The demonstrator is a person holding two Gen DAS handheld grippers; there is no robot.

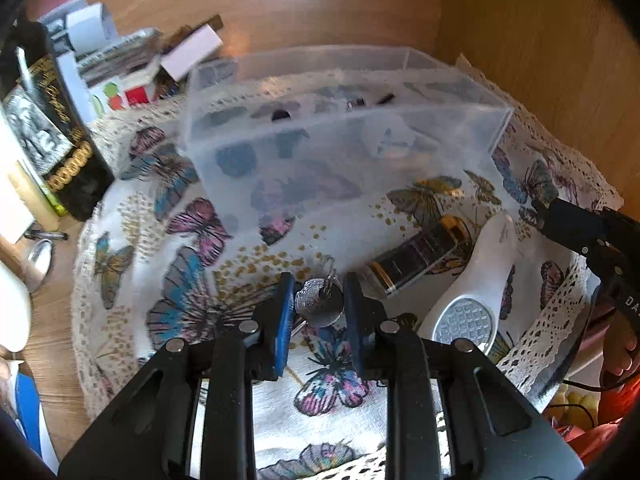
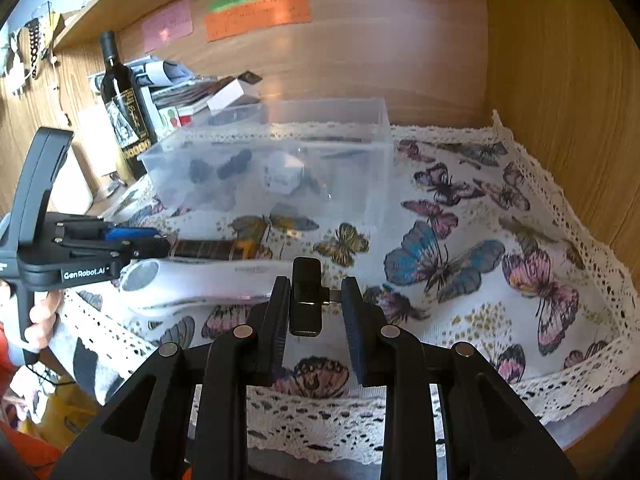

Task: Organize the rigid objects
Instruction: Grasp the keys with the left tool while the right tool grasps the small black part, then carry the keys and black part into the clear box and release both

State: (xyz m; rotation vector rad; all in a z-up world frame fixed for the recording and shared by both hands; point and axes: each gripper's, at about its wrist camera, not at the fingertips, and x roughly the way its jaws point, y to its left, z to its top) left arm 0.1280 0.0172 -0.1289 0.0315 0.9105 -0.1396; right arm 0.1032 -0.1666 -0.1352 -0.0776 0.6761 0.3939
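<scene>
My left gripper (image 1: 319, 292) is shut on a silver key with a ring (image 1: 320, 300), held low over the butterfly cloth (image 1: 192, 280). My right gripper (image 2: 316, 300) is shut on a small black adapter (image 2: 306, 300), pinched between the pads above the cloth (image 2: 460, 240). A clear plastic bin (image 1: 340, 132) stands behind, holding several small items; it also shows in the right wrist view (image 2: 280, 160). A dark cylindrical tube with gold ends (image 1: 420, 256) and a white foot file (image 1: 476, 284) lie on the cloth right of the left gripper.
A wine bottle (image 2: 124, 108), stacked boxes and papers (image 1: 120, 68) crowd the left. Wooden back wall (image 2: 360, 60) and right side wall (image 2: 560, 100) enclose the shelf. The cloth's lace edge (image 2: 320, 428) hangs at the front.
</scene>
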